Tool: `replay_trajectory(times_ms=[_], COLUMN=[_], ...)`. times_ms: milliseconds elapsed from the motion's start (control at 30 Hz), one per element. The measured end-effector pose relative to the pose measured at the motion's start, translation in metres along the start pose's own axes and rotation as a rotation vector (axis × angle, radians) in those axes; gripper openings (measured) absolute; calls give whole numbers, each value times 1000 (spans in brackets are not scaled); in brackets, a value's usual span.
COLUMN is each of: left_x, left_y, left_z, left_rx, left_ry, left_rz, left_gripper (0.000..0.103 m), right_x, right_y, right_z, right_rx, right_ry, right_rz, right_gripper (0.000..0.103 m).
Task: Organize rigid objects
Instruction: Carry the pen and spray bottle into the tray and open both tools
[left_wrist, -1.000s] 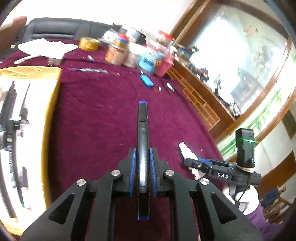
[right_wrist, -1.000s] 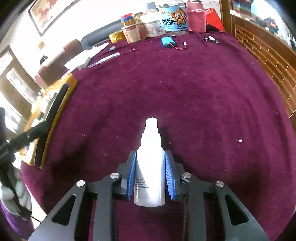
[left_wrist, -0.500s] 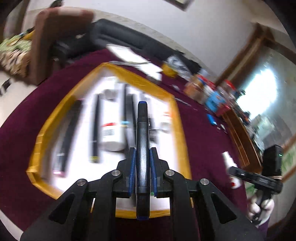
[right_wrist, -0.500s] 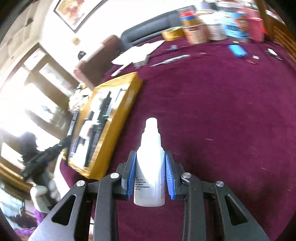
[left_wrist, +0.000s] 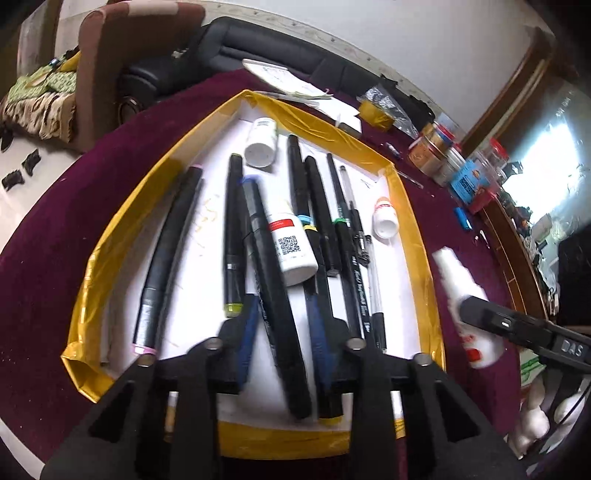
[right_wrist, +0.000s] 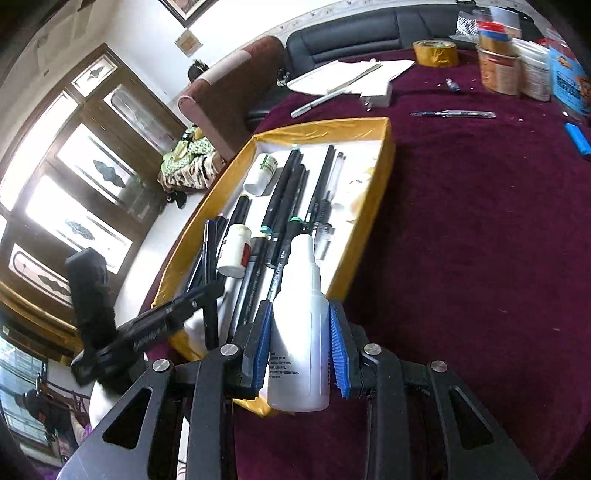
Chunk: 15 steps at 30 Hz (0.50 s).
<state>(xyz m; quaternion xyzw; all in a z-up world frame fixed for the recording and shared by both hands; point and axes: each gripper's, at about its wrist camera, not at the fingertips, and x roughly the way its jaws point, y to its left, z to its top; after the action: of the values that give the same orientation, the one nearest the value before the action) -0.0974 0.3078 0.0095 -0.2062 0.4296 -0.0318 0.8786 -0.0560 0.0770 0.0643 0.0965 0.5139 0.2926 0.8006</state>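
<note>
Left gripper (left_wrist: 282, 343) sits over the near end of the yellow-rimmed tray (left_wrist: 413, 221); its jaws have just been opening and the black marker (left_wrist: 277, 295) lies between them, blue pads clear of it on both sides, so it looks released, resting tilted across the other pens (left_wrist: 325, 206) already in the tray. Best move for this hand: lift straight up and back before swinging, otherwise a pad could drag the marker or roll the small white bottle (left_wrist: 291, 247) lying just beside it. Right gripper (right_wrist: 299, 343) is clamped on the white dropper bottle (right_wrist: 301, 325), nozzle pointing away, body squarely between the blue pads, hanging over the tray's near right corner, right at the rim. Judgement: bottle goes in next. The tray is crowded, pens packed down the middle, another white bottle (left_wrist: 384, 218) by the right wall and one (left_wrist: 262, 142) at the far end. The freest floor looks like the strip along the right wall, or the left strip beside the long black pen (left_wrist: 166, 258). Come in low, lay the bottle on its side parallel to the pens so it can't roll, and open only once it rests on the floor. Keep the two tools apart; they're close at the near edge and could clash if both move at once.
</note>
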Motion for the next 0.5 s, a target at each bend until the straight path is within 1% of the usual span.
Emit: replay_trajectory(times_ms=[100, 233, 333, 467, 500], left_x=[-3, -10, -21, -35, -38], left_y=[-2, 3, 9, 18, 19], left_z=[-2, -1, 1, 3, 3], left_rx=[12, -19, -45, -75, -82], left_ry=[-10, -29, -53, -96, -102], left_rz=[-12, -63, -87, -97, -95], left_gripper=[36, 39, 49, 61, 61], right_x=[15, 24, 29, 33, 34], right_y=[10, 19, 24, 29, 29], right_z=[4, 7, 9, 11, 11], right_rx=[-8, -31, -60, -72, -69], right_ry=[2, -4, -26, -43, -47], right_rz=[-37, -103, -177, -229, -237], right_gripper=[27, 27, 27, 27, 27])
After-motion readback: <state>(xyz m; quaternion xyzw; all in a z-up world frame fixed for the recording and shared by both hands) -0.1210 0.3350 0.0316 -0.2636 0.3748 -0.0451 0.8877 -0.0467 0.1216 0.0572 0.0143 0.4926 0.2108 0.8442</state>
